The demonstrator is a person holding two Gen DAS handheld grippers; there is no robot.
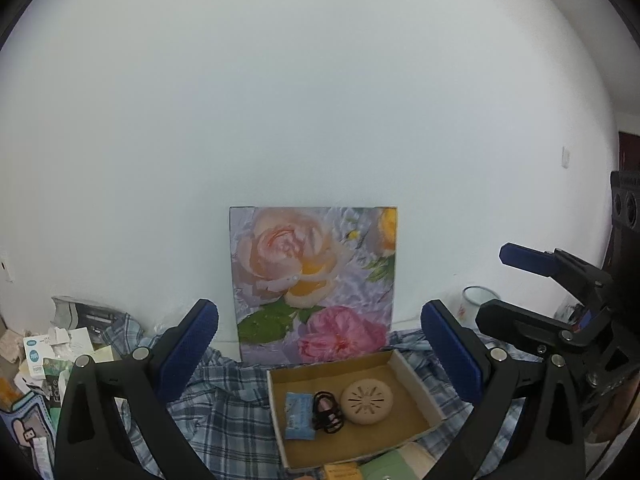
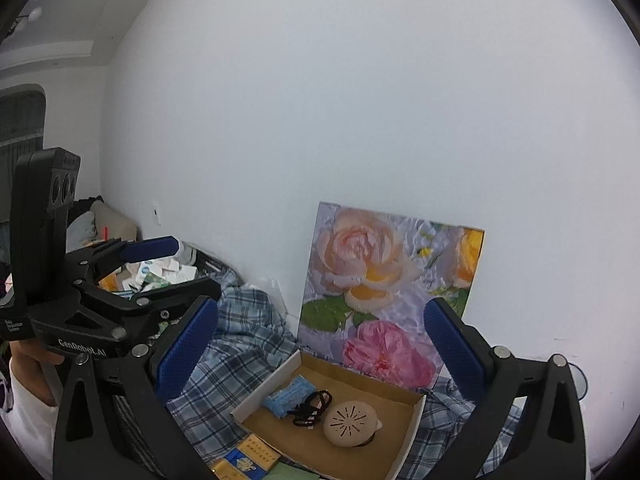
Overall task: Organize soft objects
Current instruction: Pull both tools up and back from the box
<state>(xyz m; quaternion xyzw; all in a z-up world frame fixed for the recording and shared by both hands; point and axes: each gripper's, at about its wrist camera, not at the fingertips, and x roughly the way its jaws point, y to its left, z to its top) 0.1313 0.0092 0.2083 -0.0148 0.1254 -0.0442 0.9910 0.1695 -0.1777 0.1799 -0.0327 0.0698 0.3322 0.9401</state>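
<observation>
Your left gripper and right gripper both hang with jaws wide apart, nothing between the pads, above the near edge of the box. The box sits on a plaid shirt, in front of a flower picture leaning on the wall. Inside it, left to right: blue packet, black hair ties, beige round puff (slotted top). Paper clutter lies far left.
</observation>
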